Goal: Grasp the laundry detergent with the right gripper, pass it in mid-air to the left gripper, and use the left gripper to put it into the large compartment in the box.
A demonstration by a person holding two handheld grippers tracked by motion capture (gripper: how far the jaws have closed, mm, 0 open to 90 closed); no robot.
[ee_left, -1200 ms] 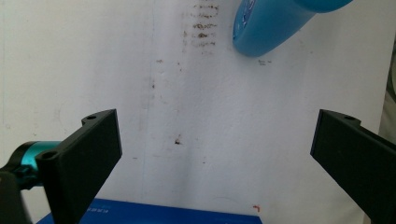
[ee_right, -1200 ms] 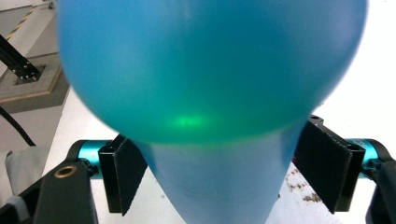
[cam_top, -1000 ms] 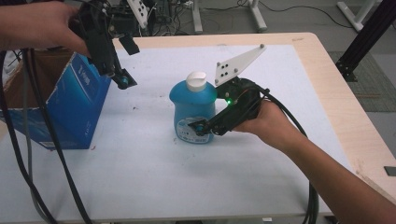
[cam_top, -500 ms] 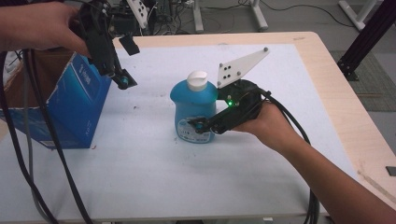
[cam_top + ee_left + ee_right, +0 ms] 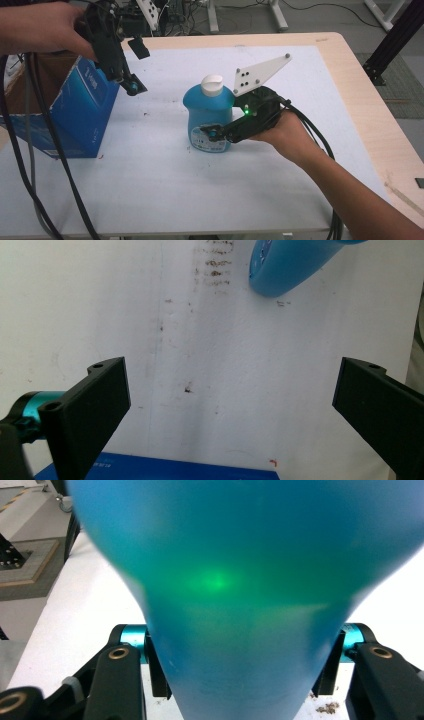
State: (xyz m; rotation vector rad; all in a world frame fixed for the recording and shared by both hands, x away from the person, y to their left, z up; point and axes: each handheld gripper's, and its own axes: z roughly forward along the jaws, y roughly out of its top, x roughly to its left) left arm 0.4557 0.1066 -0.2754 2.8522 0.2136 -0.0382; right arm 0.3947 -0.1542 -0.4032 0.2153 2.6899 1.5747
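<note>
Standing upright at the centre of the high view: one blue bottle [image 5: 207, 117] with a white cap [image 5: 212, 84], on the white table cover [image 5: 165, 185]. A label panel shows on its lower front.

Right gripper [image 5: 216, 135]: enters from centre right, held level in a hand [image 5: 285, 132]. Its jaws have just been closing and now sit one on each side of the bottle's lower body, pads pressed against it; clamped on the bottle. In the right gripper view the bottle [image 5: 240, 590] rises between the two black jaws, with a green light spot on its surface. A grey three-cornered plate [image 5: 260, 74] stands above the gripper body.

Left gripper [image 5: 131, 86]: upper left of the high view, raised above the table, pointing down and well apart from the bottle. In the left gripper view its jaws stand wide apart with nothing between them; the bottle's base [image 5: 287, 265] shows at the top edge.

Blue carton [image 5: 75, 112]: left of the frame, under the left gripper.

Black cables [image 5: 35, 165]: trailing down the left edge.
</note>
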